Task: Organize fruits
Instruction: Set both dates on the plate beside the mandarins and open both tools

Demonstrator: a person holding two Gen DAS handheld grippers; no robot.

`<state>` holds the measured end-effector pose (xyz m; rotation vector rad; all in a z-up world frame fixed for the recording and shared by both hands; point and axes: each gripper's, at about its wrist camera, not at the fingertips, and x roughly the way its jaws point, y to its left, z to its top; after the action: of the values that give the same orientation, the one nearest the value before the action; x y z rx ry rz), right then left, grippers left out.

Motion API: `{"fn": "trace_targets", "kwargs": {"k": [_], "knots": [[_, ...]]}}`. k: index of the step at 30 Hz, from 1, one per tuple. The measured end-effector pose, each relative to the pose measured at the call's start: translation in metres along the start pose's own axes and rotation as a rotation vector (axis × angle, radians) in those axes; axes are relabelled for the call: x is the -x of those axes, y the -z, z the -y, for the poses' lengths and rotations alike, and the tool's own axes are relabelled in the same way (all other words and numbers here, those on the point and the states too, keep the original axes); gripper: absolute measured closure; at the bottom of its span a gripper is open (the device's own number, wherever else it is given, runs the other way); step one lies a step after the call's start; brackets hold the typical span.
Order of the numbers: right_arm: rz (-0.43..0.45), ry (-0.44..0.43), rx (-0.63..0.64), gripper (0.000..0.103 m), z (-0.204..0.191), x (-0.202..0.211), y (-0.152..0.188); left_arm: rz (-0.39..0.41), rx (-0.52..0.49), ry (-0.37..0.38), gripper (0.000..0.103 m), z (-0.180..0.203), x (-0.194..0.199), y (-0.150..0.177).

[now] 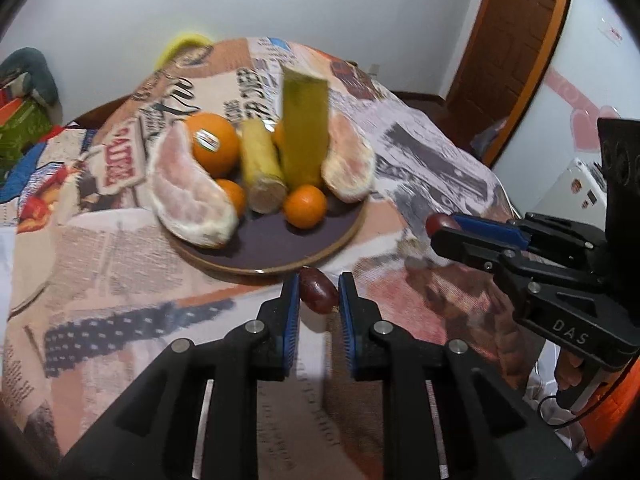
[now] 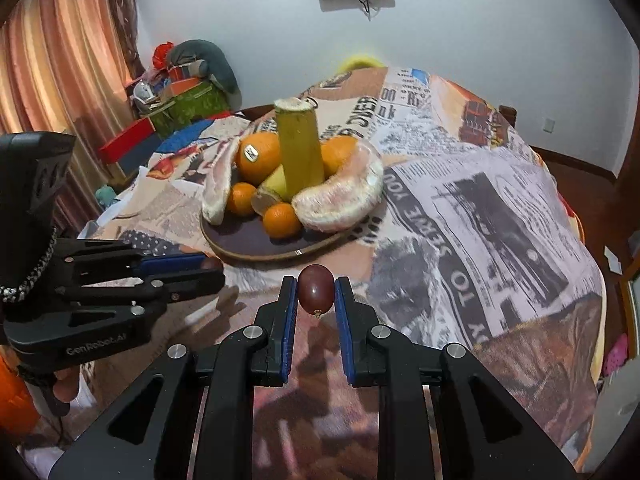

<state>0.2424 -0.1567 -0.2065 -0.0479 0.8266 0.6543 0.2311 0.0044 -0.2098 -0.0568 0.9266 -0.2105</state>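
A round dark plate [image 1: 280, 248] [image 2: 248, 240] holds oranges [image 1: 215, 148] [image 2: 258, 158], two pomelo pieces [image 1: 192, 204] [image 2: 340, 200] and two pale green cane sections [image 1: 304, 132] [image 2: 300, 148]. My left gripper [image 1: 319, 290] is shut on a dark red grape [image 1: 318, 290] just in front of the plate's near rim. My right gripper [image 2: 316, 290] is shut on another red grape [image 2: 316, 289], also near the plate's front; it shows in the left wrist view [image 1: 440, 228] at the right. The left gripper shows in the right wrist view [image 2: 208, 268] at the left.
The table wears a newspaper-print cloth [image 2: 480, 208]. A yellow object [image 1: 182, 46] sits at the table's far edge. Boxes and bags [image 2: 180, 96] stand against the wall by a curtain. A wooden door [image 1: 516, 40] is at the right.
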Motion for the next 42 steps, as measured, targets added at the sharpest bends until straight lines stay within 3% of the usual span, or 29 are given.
{"fn": "trace_targets", "kwargs": {"k": [13,37,42], "knots": [[-0.008,-0.021,0.008,0.086,-0.017,-0.031,-0.022,0.059,0.046,-0.049,0.084,-0.031,0.006,-0.015],[-0.076,-0.043,-0.009,0.085,-0.014,-0.059,-0.024,0.002,0.048,-0.031,0.082,-0.034,-0.036,-0.022],[-0.075,-0.050,-0.019,0.077,-0.011,-0.059,-0.025,-0.001,0.052,-0.024,0.075,-0.033,-0.034,-0.020]]}}
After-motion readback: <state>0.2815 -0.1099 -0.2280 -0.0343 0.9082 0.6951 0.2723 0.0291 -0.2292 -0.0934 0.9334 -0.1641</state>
